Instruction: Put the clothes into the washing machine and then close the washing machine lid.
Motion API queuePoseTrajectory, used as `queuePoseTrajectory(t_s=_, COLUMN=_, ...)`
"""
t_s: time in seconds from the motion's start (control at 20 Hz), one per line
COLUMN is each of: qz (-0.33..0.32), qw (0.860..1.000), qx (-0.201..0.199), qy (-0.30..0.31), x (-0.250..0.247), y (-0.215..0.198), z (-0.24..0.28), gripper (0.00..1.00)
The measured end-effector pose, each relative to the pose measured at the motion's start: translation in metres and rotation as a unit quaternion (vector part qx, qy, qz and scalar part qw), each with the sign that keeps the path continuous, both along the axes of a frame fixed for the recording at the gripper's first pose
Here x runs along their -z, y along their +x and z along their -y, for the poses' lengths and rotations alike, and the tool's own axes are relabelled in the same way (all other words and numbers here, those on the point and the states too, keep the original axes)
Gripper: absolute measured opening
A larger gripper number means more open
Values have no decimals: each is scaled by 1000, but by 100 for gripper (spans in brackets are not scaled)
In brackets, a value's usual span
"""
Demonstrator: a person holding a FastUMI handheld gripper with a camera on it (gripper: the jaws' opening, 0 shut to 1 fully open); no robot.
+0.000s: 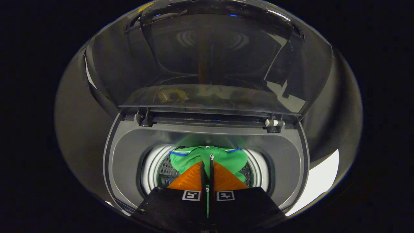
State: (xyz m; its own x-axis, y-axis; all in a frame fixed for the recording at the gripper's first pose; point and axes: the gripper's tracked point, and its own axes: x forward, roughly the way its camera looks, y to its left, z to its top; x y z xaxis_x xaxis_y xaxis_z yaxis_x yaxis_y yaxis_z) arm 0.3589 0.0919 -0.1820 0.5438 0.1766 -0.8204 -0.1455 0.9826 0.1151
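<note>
A crumpled green garment with blue trim hangs in the round perforated metal drum of the grey top-loading washing machine, pinched between the gripper's clenched fingers. The machine's clear lid stands raised behind the drum.

place: laundry corner set up in a booth | evidence: top-loading washing machine with grey top rim | its tinted clear lid raised on rear hinges | perforated steel drum below the opening | green garment hanging into the drum | surroundings: dark
</note>
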Motion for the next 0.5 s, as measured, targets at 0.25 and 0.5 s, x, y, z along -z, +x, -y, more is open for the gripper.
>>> queuePoseTrajectory(t_s=0.25, qz=-2, qw=999, qx=34, qy=37, x=-24, y=2, z=-1, gripper=97)
queuePoseTrajectory(t_s=0.5, qz=42, qw=999, qx=-3, qy=25, x=-86, y=-10, z=-2, gripper=97)
